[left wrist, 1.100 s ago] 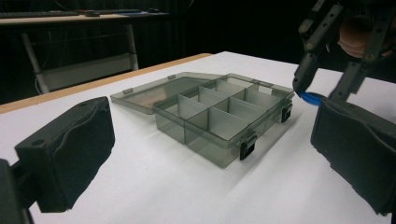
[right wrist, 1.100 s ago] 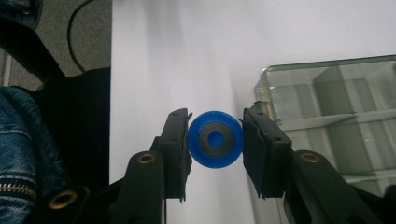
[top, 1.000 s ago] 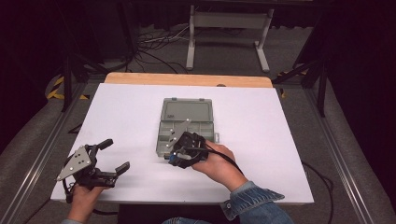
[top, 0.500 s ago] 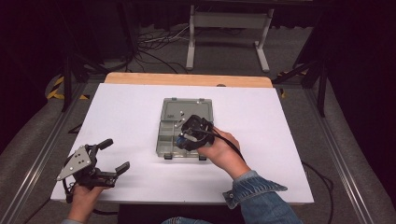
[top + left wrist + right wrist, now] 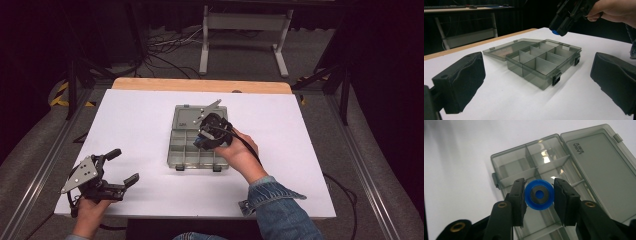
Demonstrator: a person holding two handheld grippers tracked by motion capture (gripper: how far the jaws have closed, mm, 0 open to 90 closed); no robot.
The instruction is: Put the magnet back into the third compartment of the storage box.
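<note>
Right claw (image 5: 539, 195) pinches a blue ring (image 5: 539, 194) between its pads, one on each side, and hangs over the open grey box (image 5: 554, 170), above its divided compartments. That box sits mid-tabletop (image 5: 140, 125) with its lid (image 5: 599, 167) folded flat beside the tray. Left claw (image 5: 118, 166), jaws wide with nothing between them, is held in a hand near the tabletop's front left corner, well apart from the box and facing it.
</note>
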